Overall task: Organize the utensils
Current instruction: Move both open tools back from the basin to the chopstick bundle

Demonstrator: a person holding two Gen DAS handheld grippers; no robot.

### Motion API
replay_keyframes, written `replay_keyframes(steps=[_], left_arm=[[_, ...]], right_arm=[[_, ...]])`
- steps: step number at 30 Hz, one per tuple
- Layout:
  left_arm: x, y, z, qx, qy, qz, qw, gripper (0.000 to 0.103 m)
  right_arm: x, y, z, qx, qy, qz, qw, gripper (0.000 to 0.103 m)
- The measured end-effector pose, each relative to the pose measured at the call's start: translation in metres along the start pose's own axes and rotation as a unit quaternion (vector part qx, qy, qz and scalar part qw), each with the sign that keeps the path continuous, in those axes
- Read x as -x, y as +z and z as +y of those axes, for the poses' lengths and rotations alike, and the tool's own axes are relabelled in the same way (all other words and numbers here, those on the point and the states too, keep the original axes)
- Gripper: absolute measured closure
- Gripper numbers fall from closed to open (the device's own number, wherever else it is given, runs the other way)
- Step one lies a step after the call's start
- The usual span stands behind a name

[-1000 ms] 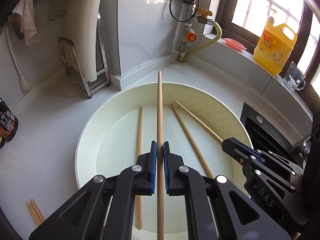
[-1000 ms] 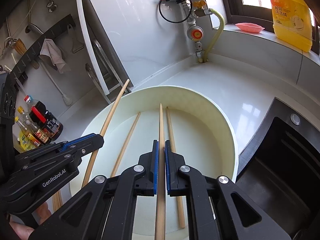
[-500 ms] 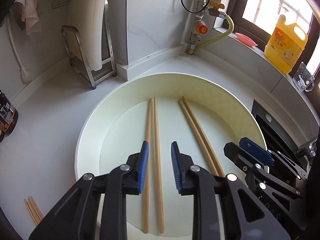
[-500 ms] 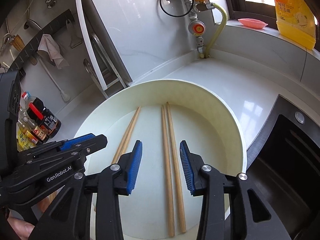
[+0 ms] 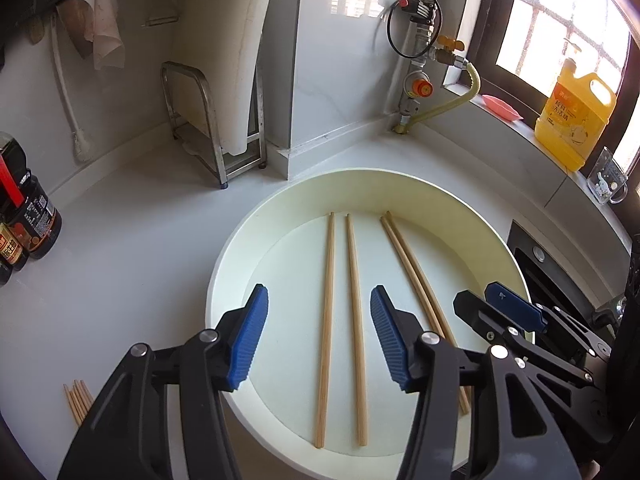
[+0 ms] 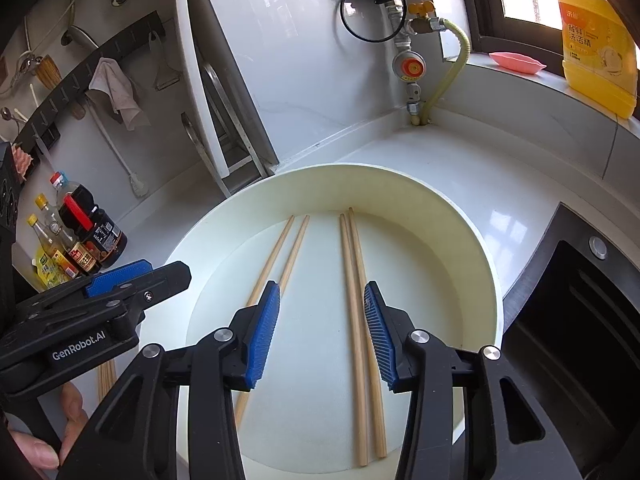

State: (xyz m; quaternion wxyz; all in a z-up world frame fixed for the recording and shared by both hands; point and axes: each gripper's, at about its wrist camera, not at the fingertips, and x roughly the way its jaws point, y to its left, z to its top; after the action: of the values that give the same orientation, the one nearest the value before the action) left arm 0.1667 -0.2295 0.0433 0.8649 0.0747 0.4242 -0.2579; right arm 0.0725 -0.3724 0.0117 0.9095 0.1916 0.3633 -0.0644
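My left claw (image 5: 319, 336) stands released above the cream basin (image 5: 240, 248); its jaws have just been opening, and nothing is gripped. Between its blue pads (image 5: 248, 340) I see the left pair of chopsticks (image 5: 340, 320) lying flat on the basin floor, near each other and almost parallel, with a narrow gap between them.

My right claw (image 6: 320, 332) is released too, its jaws having just opened as well. Beneath it lies the right pair of chopsticks (image 6: 360, 320), the two sticks side by side and close together, also flat on the basin floor. From this camera the left pair shows further left, partly hidden behind the claw's left finger.

Each claw appears at the edge of the other's view, hovering over the basin with empty jaws. The basin sits on the white tabletop (image 5: 132, 248). A small bundle of spare sticks (image 5: 78, 400) lies on the tabletop to the left of the basin, just beside the left claw's arm. Dark sauce bottles (image 6: 88, 232) stand further left, and a yellow jug (image 5: 574, 120) rests on the window ledge.
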Motion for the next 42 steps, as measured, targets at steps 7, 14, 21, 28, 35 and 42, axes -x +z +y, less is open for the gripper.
replay_keyframes(steps=[7, 14, 21, 28, 35, 42], left_arm=[[0.019, -0.008, 0.019, 0.013, 0.012, -0.014, 0.9998, 0.047], [0.039, -0.021, 0.040, 0.027, 0.027, -0.028, 0.9989, 0.044], [0.059, -0.041, 0.061, 0.036, 0.048, -0.039, 0.9974, 0.040], [0.081, -0.063, 0.083, 0.047, 0.072, -0.049, 0.9951, 0.034], [0.100, -0.090, 0.107, 0.059, 0.095, -0.059, 0.9920, 0.029], [0.115, -0.119, 0.133, 0.079, 0.120, -0.062, 0.9877, 0.025]], right_arm=[[0.009, -0.001, 0.018, 0.024, 0.006, -0.009, 1.000, 0.055], [0.016, -0.002, 0.035, 0.040, 0.016, -0.015, 0.999, 0.050], [0.019, -0.006, 0.052, 0.058, 0.027, -0.015, 0.998, 0.049], [0.020, -0.013, 0.077, 0.081, 0.040, -0.013, 0.996, 0.048], [0.022, -0.023, 0.104, 0.107, 0.050, -0.012, 0.993, 0.046], [0.022, -0.038, 0.132, 0.137, 0.065, -0.008, 0.988, 0.042]])
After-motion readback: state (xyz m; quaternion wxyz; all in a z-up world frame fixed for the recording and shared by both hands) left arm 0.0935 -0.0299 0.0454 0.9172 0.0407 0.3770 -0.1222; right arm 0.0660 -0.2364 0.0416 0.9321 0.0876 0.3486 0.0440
